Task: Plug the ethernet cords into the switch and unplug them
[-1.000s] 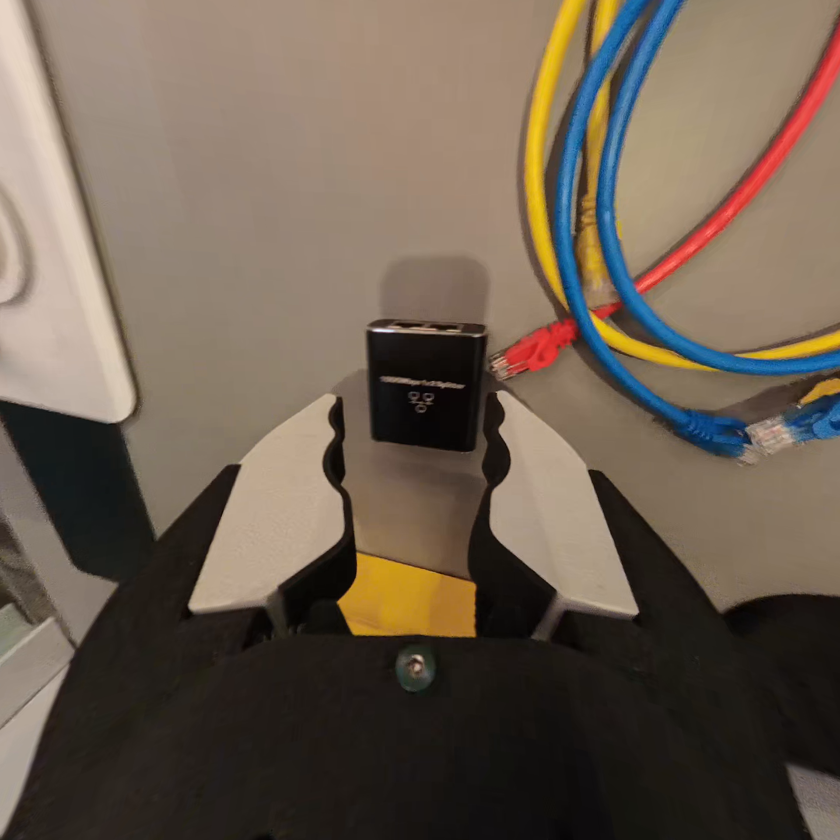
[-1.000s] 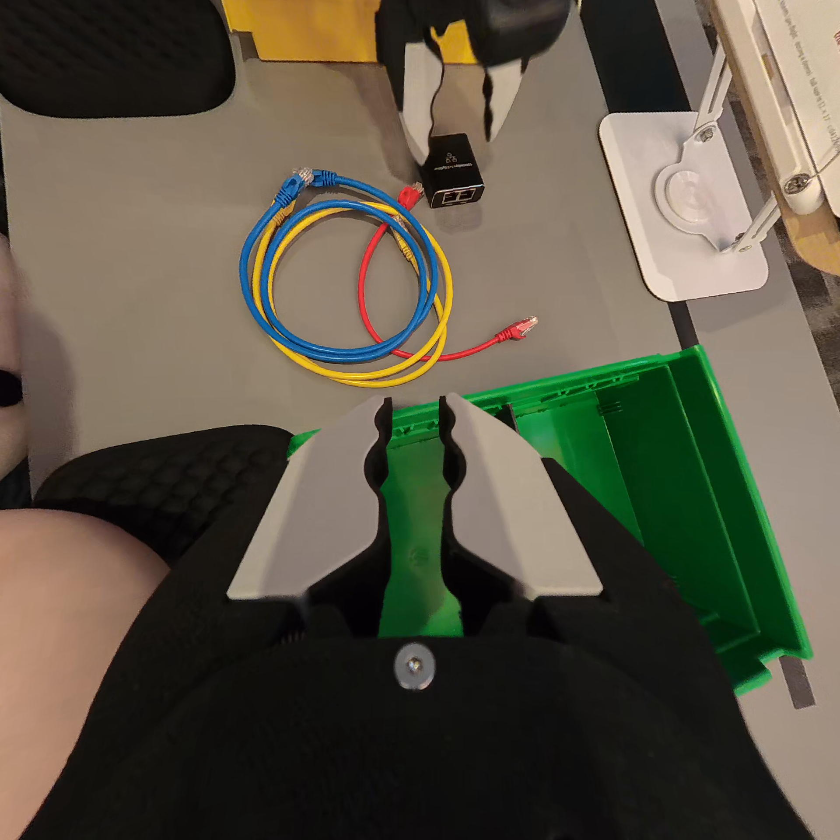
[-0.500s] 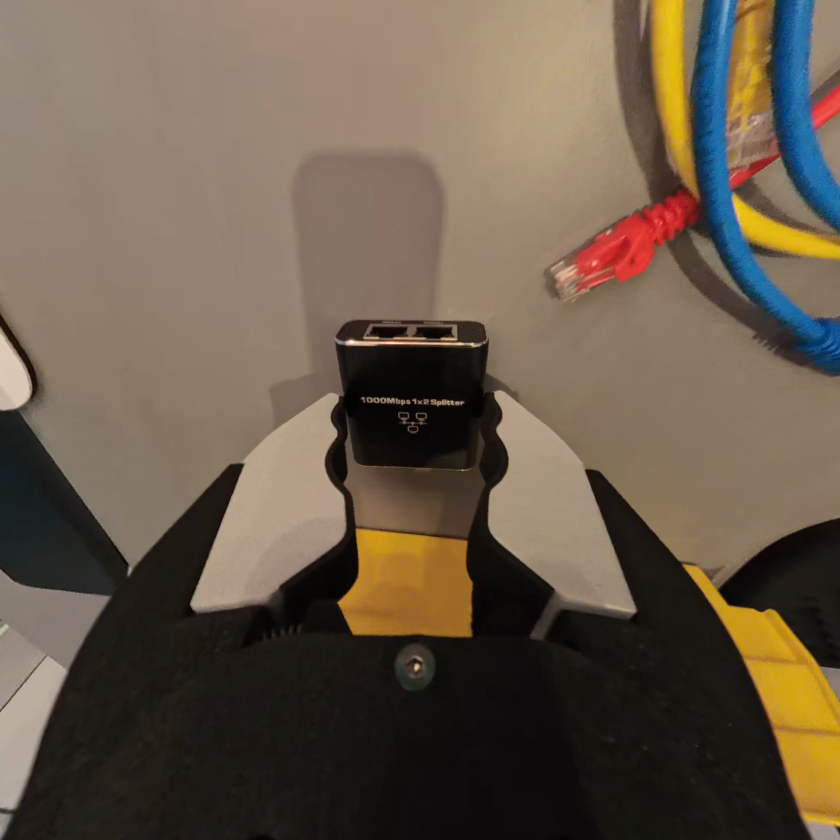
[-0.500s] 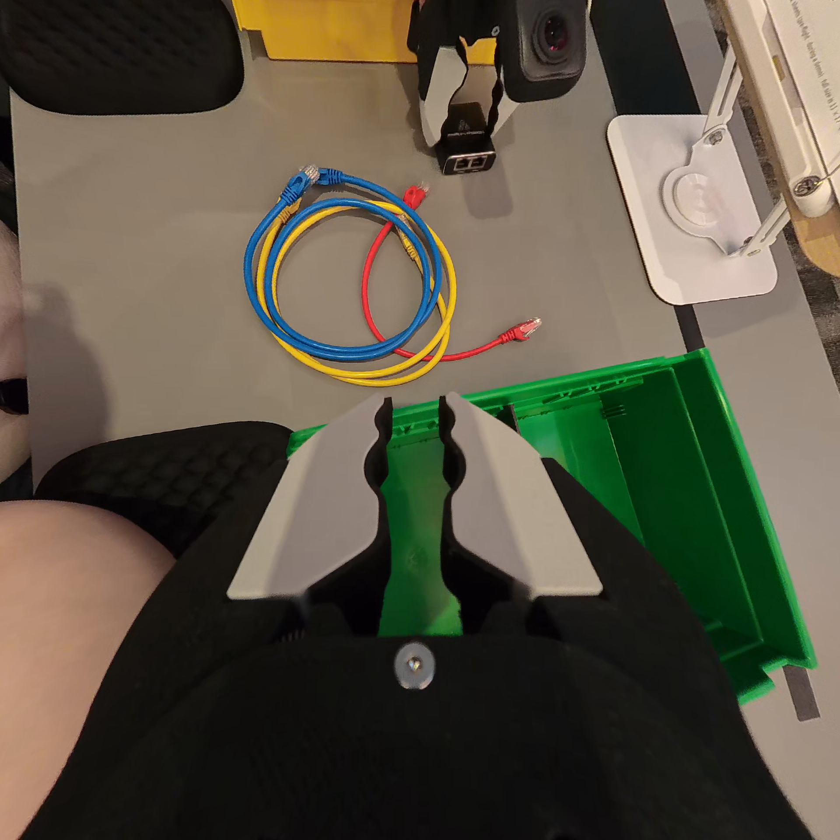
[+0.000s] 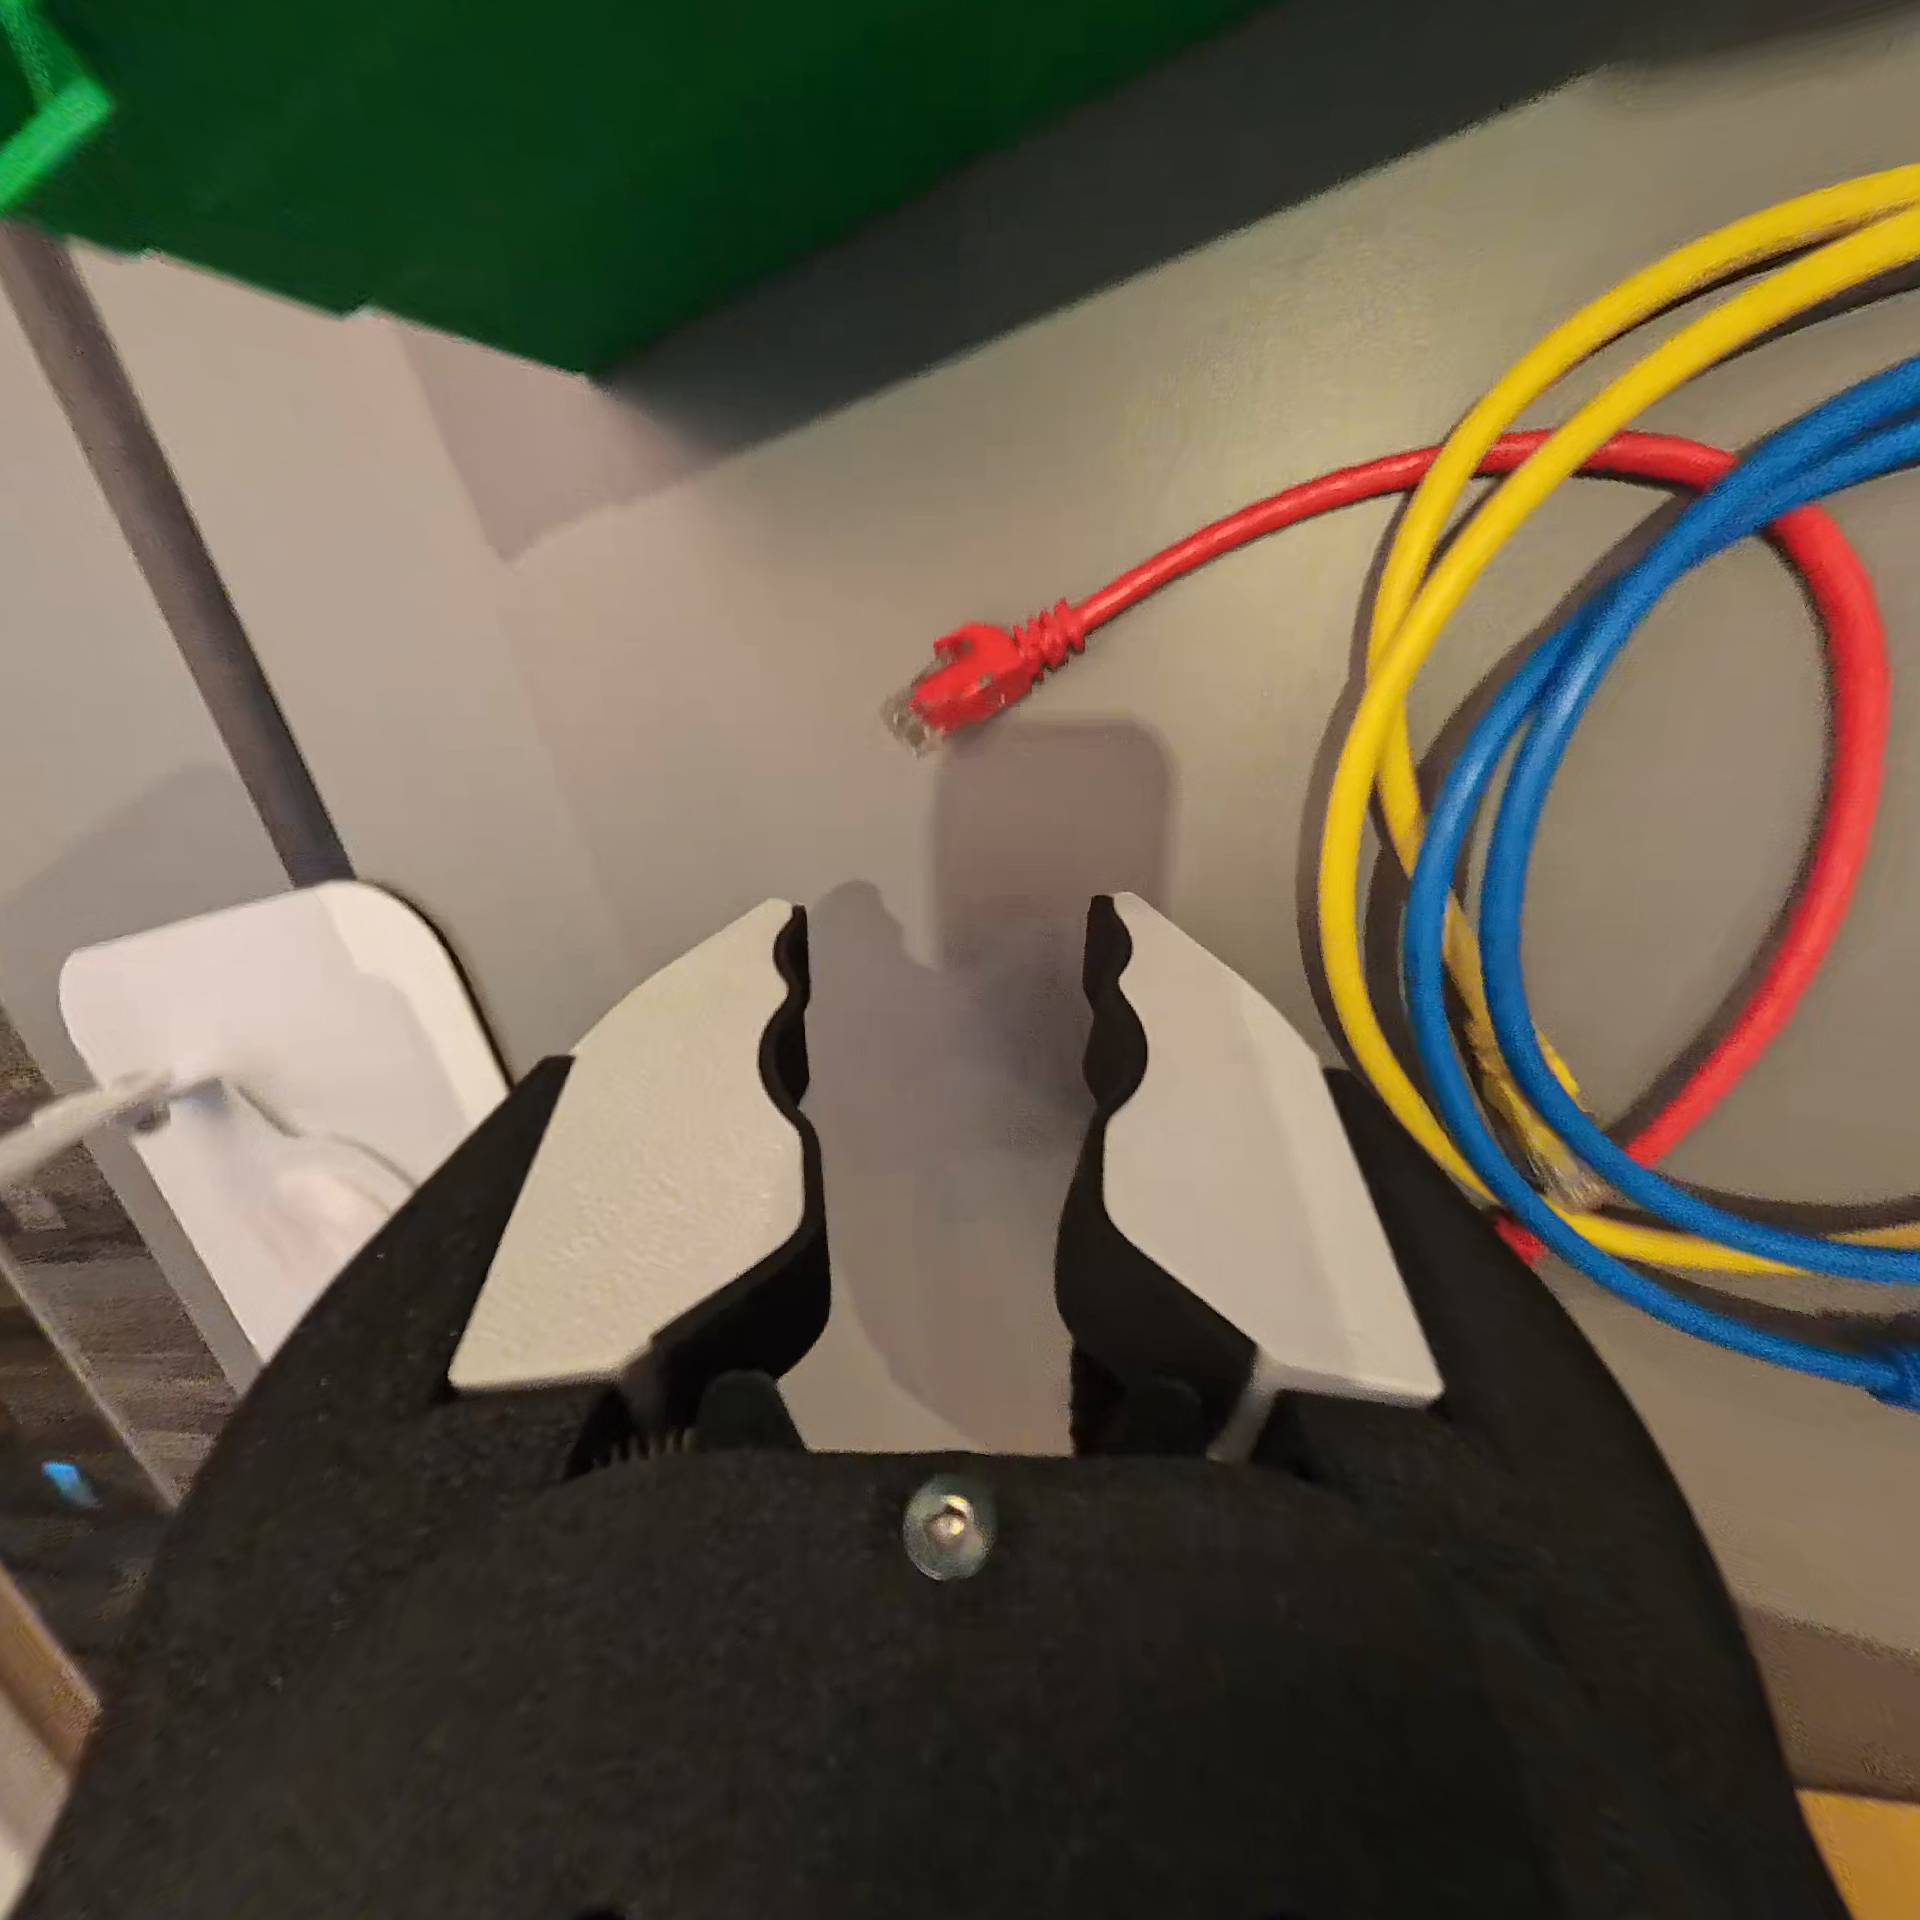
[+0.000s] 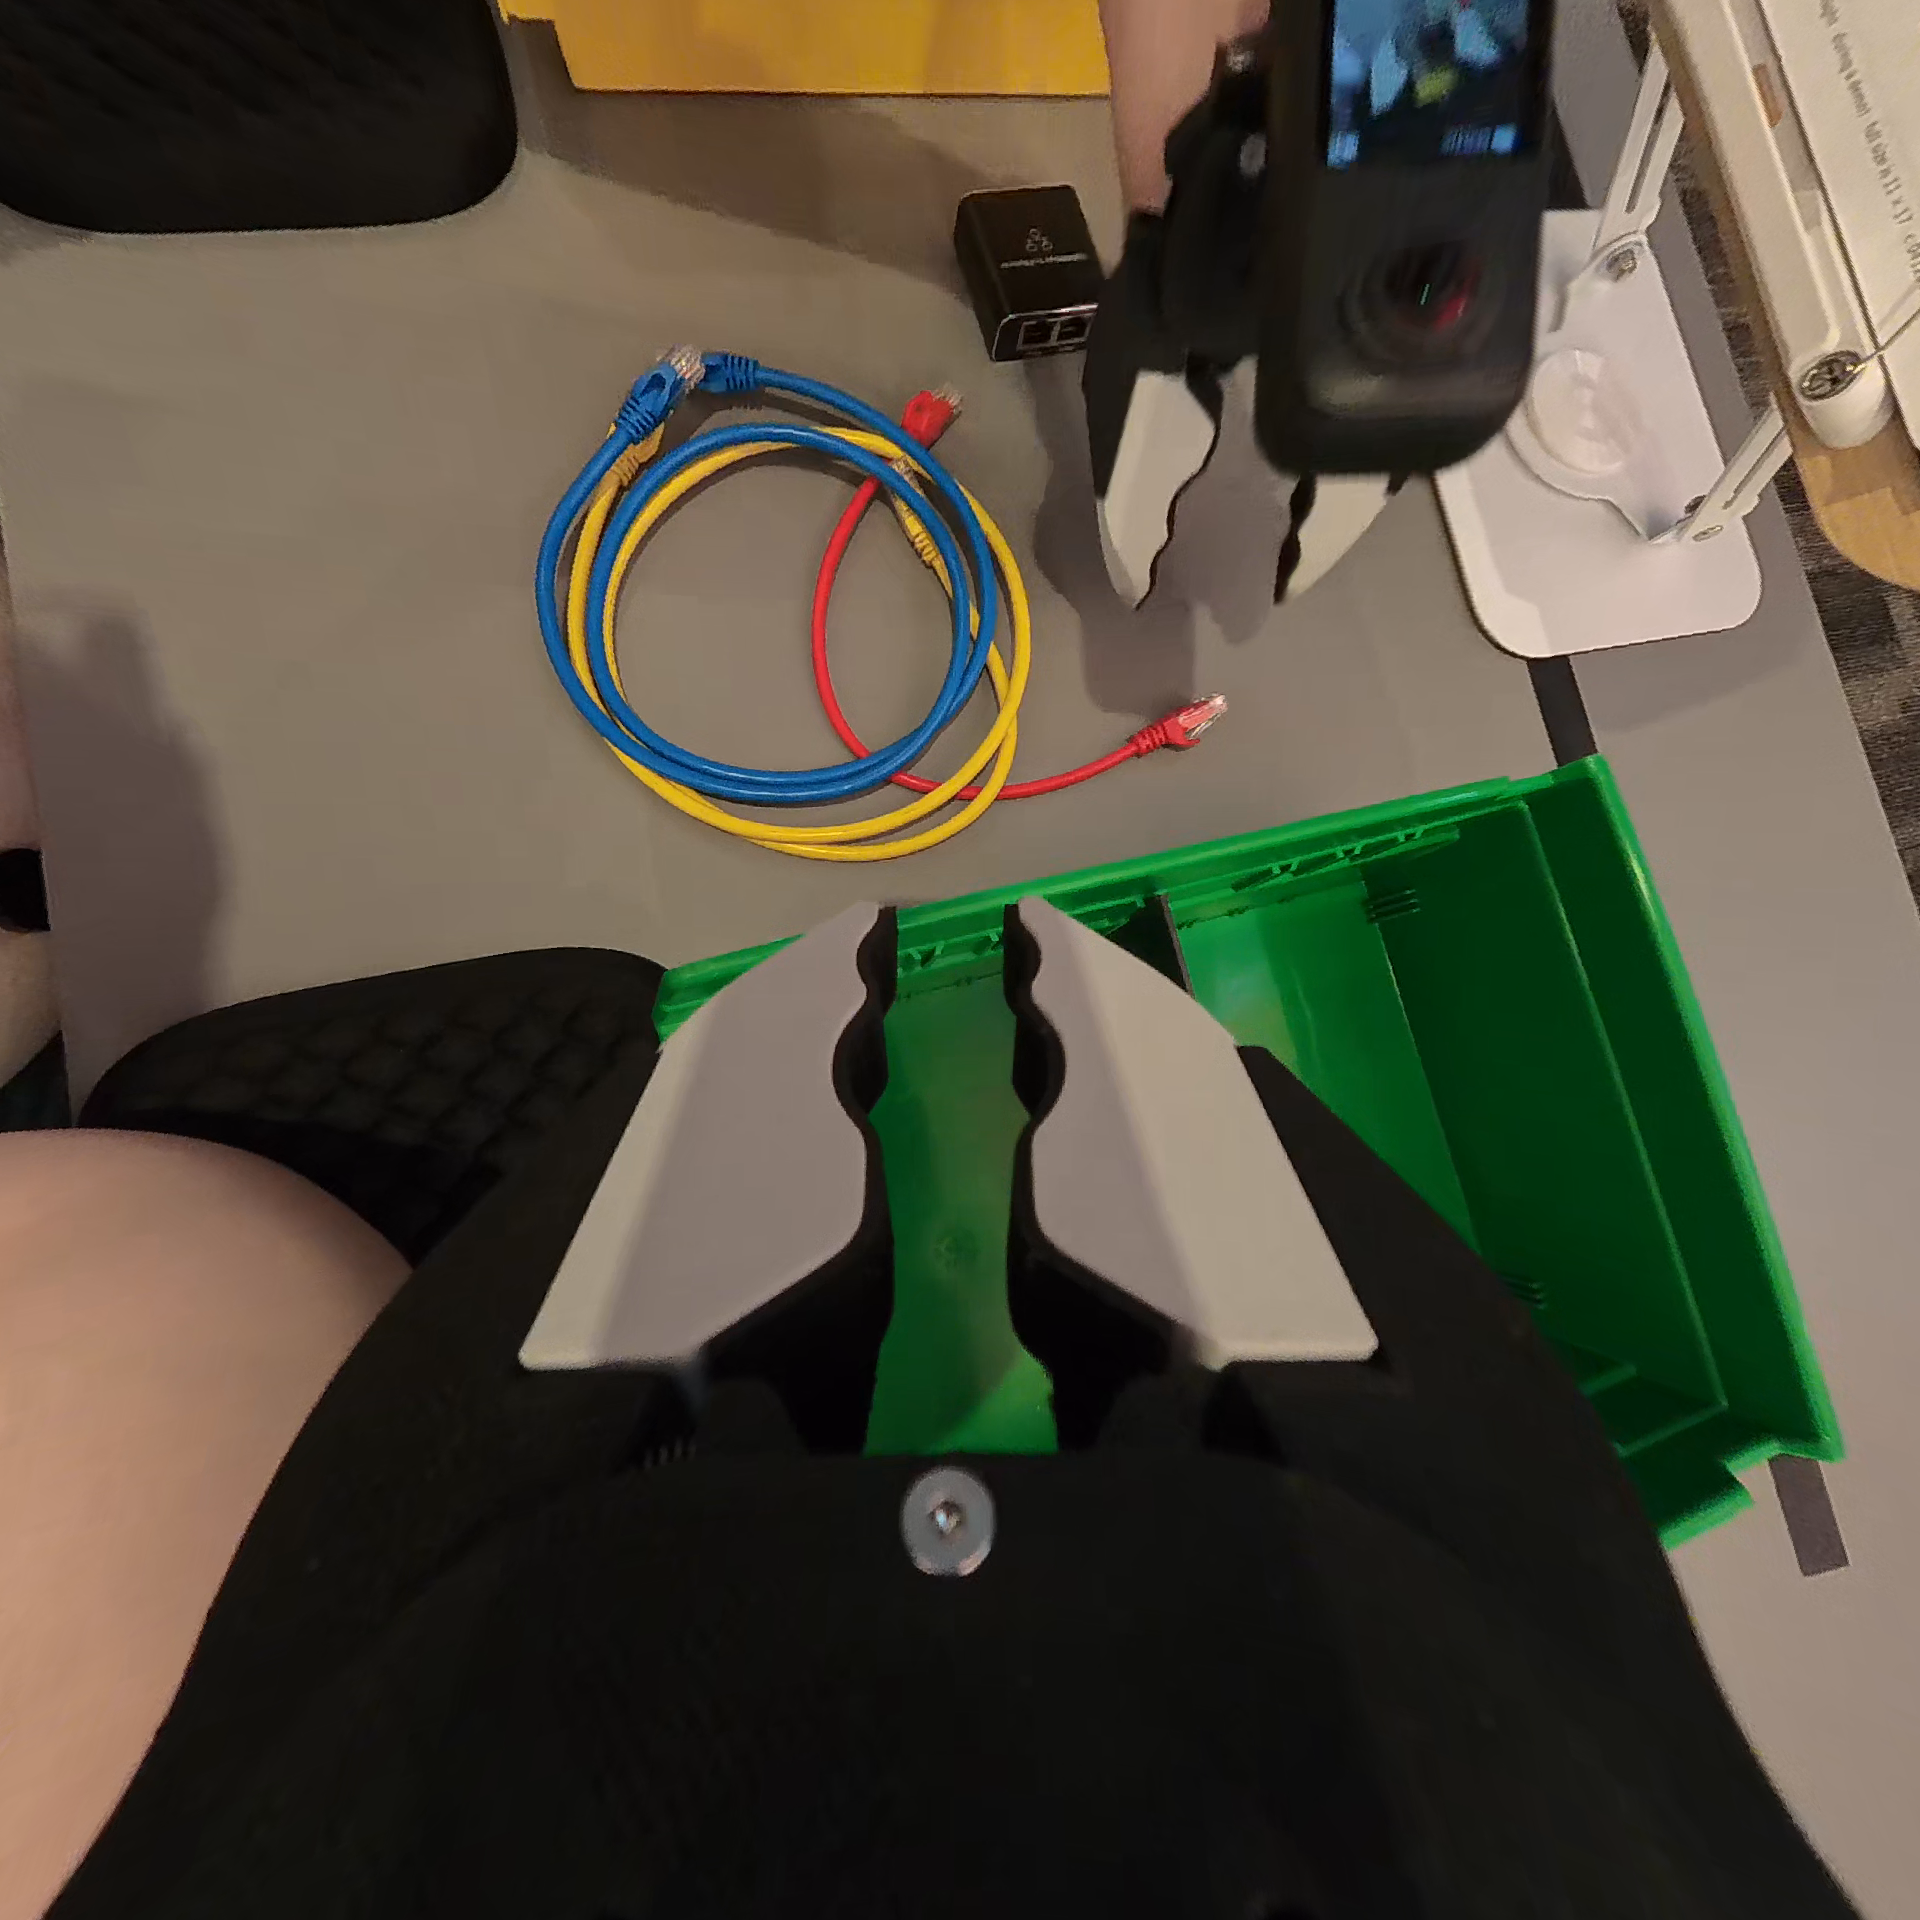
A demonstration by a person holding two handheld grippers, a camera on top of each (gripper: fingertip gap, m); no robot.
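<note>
Half a second ago the left claw had the black switch between its fingers; now that claw stands wide open with nothing in it, swung away over bare worktop and aimed toward the loose red plug at about its twelve o'clock; the switch sits free on the worktop, at roughly ten o'clock from that claw in the right wrist view, ports facing the cords; I judge it has been placed and the fetching of a first plug comes next, with nothing plugged in yet; the right claw hovers over the green bin at the near edge, its fingers partly apart and gripping nothing; counted: one switch, three cords, namely one blue cord, one yellow cord and one red cord, coiled together at the worktop's centre, one green bin, two claws, one white stand base at three o'clock.
</note>
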